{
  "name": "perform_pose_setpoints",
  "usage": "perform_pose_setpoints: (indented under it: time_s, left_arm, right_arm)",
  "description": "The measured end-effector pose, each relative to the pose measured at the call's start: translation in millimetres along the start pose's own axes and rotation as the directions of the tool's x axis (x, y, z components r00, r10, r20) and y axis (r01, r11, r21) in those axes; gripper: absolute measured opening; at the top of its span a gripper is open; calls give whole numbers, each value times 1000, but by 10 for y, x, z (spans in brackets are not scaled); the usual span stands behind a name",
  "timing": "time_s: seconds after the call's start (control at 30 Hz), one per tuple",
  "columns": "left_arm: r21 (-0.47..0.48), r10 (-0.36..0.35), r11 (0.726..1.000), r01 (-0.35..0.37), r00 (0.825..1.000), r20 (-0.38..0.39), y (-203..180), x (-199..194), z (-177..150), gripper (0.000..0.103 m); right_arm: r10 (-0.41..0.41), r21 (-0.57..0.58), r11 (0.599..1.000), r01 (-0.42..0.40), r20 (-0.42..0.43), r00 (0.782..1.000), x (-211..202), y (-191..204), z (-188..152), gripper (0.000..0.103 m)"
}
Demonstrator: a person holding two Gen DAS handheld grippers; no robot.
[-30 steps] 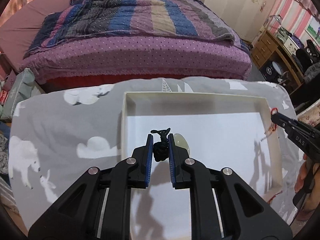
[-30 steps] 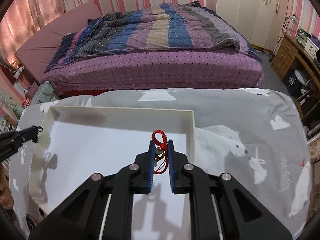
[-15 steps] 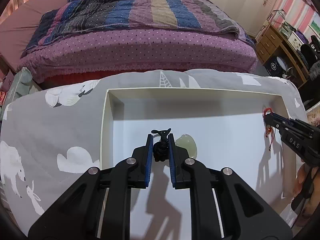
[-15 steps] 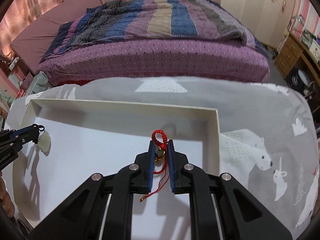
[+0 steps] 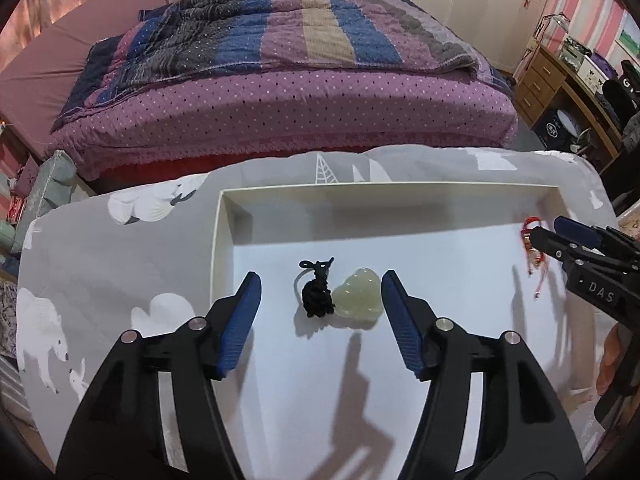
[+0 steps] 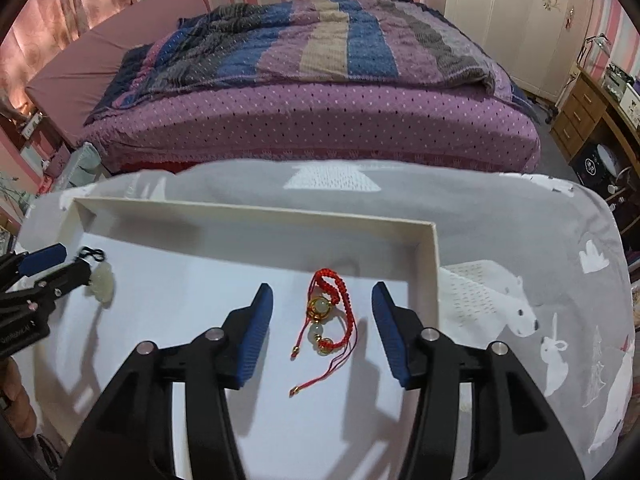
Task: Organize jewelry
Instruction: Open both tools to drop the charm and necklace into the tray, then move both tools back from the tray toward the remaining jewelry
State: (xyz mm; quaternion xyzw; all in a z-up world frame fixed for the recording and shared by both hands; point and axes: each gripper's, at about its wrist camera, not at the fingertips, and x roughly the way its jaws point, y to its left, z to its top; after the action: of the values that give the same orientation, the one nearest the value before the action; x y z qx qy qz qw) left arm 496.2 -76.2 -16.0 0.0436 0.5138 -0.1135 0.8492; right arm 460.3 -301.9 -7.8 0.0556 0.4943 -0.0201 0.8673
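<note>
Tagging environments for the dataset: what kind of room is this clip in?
A bedroom, most likely. A bed with a striped quilt fills the background, a white wardrobe stands behind it, and a wooden desk sits at the right, against pink striped walls.

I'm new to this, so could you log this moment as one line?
left gripper: opening over jade pendant | right gripper: opening over red bracelet | both lie in white tray

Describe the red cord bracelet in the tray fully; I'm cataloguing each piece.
The red cord bracelet is braided red string with a gold-rimmed pale green stone, further pale beads and thin tails ending in gold tips. It lies loosely bunched on the white tray floor near its right wall, between the opening jaws of the right gripper, untouched by the pads.
</note>
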Motion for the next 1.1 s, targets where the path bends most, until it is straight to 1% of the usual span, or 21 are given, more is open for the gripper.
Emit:
perform_pose_setpoints:
  time_s: [0.1, 0.17, 0.23, 0.3, 0.4, 0.47, 0.6, 0.67, 0.7, 0.73, 0.8, 0.87, 1.0, 1.1]
  left_arm:
    - [-15, -21, 1000, 22, 1000, 11, 21, -236, -11, 63]
    - [-16, -19, 1000, 20, 999, 39, 27, -465, -41, 68]
    - [-21, -13, 1000, 15, 997, 70, 41, -720, -87, 76]
    - [-33, -7, 999, 10, 996, 90, 71, -1003, -165, 78]
    - [-56, 19, 998, -12, 992, 124, 138, -1431, -319, 81]
    - [-80, 22, 997, -11, 989, 145, 202, -1673, -415, 83]
    - [-109, 58, 993, -38, 980, 188, 290, -2128, -642, 86]
    - [-114, 77, 992, -54, 973, 216, 307, -2346, -790, 89]
    - [-115, 78, 992, -52, 968, 237, 318, -2474, -912, 92]
    - [-113, 80, 992, -52, 964, 252, 321, -2555, -1001, 95]
    - [-109, 89, 992, -62, 959, 268, 314, -2652, -1160, 97]
    - [-101, 89, 993, -63, 957, 275, 315, -2706, -1349, 98]
    - [-98, 106, 992, -82, 954, 280, 367, -2712, -1743, 100]
    - [-92, 98, 993, -75, 958, 270, 417, -2648, -2046, 100]
  right_arm:
    - [9, -2, 1000, -9, 30, 999, -291, -4, 7, 52]
    - [4, -13, 1000, -3, 52, 999, -538, 10, -12, 54]
    - [-3, -14, 1000, 4, 63, 998, -796, 11, -58, 58]
    - [-1, -11, 1000, 2, 64, 998, -1048, 1, -119, 59]
    - [-11, -32, 999, 14, 94, 996, -1438, 27, -240, 59]
    - [-21, -38, 999, 25, 108, 994, -1653, 11, -307, 59]
    - [-20, -14, 1000, 22, 137, 990, -2144, -19, -515, 59]
    - [-22, -12, 1000, 24, 154, 988, -2341, -7, -603, 63]
    - [-23, -16, 1000, 26, 171, 985, -2459, 7, -674, 64]
    - [-25, -19, 999, 29, 183, 983, -2536, 21, -738, 69]
    - [-24, -25, 999, 30, 192, 981, -2648, 49, -919, 69]
    - [-10, -21, 1000, 14, 181, 983, -2667, 51, -1121, 69]
    - [2, -46, 999, 5, 151, 989, -2565, 134, -1514, 69]
    - [19, -64, 998, -11, 124, 992, -2443, 185, -1785, 69]
